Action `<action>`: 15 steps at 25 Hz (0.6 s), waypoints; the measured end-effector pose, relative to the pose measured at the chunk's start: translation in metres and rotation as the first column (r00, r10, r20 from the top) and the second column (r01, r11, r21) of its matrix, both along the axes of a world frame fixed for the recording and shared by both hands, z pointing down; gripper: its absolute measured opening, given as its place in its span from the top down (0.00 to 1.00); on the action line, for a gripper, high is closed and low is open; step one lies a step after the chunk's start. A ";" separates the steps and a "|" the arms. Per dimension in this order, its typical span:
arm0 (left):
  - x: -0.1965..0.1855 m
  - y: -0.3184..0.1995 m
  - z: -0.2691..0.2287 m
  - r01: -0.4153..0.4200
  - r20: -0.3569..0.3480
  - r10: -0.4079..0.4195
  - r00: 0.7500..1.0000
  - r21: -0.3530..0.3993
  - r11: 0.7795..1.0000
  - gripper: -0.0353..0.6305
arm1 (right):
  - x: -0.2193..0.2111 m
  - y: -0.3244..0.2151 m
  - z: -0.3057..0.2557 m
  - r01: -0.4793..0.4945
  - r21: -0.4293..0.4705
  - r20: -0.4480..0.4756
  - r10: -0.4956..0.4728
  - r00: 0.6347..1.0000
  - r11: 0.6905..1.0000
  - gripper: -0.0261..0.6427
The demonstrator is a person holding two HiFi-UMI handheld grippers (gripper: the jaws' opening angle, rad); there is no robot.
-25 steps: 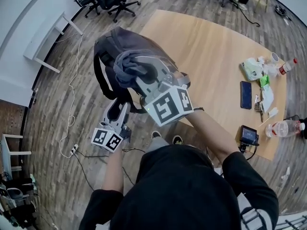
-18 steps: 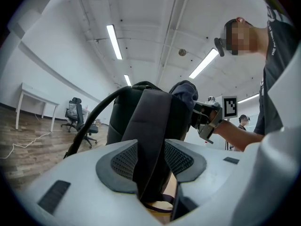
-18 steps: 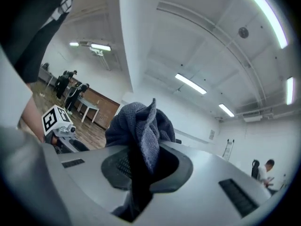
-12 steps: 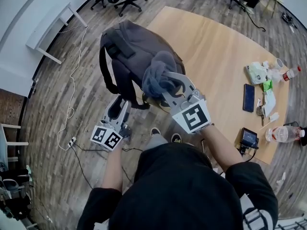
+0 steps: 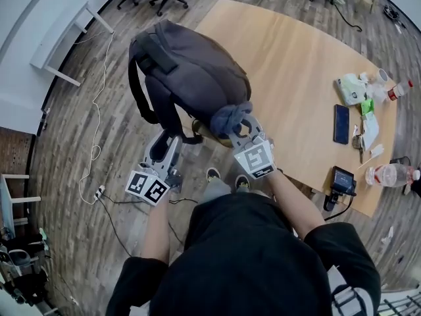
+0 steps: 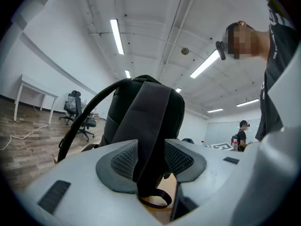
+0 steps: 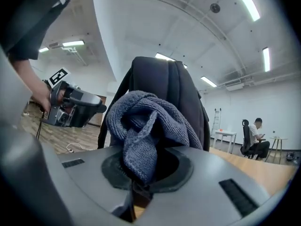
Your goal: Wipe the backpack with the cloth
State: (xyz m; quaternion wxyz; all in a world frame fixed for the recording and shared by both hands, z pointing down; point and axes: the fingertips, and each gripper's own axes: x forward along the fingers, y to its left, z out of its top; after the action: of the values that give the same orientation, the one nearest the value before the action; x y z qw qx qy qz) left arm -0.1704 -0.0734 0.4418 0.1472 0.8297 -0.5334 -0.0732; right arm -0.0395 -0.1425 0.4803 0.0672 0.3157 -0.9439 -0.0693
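The left gripper (image 5: 166,151) was clamped on the shoulder strap (image 6: 150,126). The right gripper (image 5: 240,129) pinched the bunched grey cloth (image 5: 229,117), apparently pressed against the low end of the backpack (image 5: 191,71), which stood upright at the near corner of the worktop (image 5: 296,64).

counter (image 5: 289,58): light wood, upper right
phone (image 5: 339,124): lying flat, right side
bottle (image 5: 391,175): on its side, far right

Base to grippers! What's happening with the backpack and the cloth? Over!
Left gripper clamped on strap. Right gripper shut on cloth, cloth at lower end of backpack. Backpack upright at corner of table. Nothing in the way.
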 end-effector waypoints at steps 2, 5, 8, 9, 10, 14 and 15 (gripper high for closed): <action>-0.002 0.003 0.002 0.004 -0.001 -0.004 1.000 -0.007 1.000 0.66 | 0.001 0.002 0.013 0.006 -0.048 -0.013 -0.007 1.000 0.999 0.89; -0.005 0.007 0.004 0.009 -0.001 -0.009 1.000 -0.014 1.000 0.66 | 0.004 0.005 0.064 0.002 -0.181 -0.111 -0.022 0.994 0.983 0.89; -0.006 0.010 0.006 0.012 0.000 -0.012 1.000 -0.020 1.000 0.66 | 0.005 0.004 0.105 -0.027 -0.218 -0.212 -0.020 0.977 0.976 0.89; -0.007 0.010 0.007 0.013 0.000 -0.013 1.000 -0.021 1.000 0.66 | 0.005 0.004 0.109 -0.038 -0.201 -0.232 -0.009 0.973 0.979 0.89; -0.008 0.011 0.007 0.014 0.000 -0.014 1.000 -0.022 1.000 0.66 | 0.005 0.004 0.111 -0.048 -0.189 -0.240 0.001 0.971 0.981 0.89; -0.012 0.014 0.008 0.020 0.001 -0.020 1.000 -0.024 1.000 0.66 | 0.002 0.005 0.101 -0.045 -0.206 -0.214 -0.001 0.977 0.978 0.89; -0.012 0.014 0.009 0.022 0.000 -0.022 1.000 -0.025 0.999 0.66 | 0.000 0.005 0.096 -0.030 -0.211 -0.197 -0.012 0.980 0.977 0.89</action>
State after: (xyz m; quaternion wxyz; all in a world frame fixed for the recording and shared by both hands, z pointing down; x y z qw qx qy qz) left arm -0.1824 -0.0589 0.4507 0.1567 0.8218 -0.5435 -0.0686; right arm -0.0392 -0.1371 0.5766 0.1938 0.3025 -0.9332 0.0014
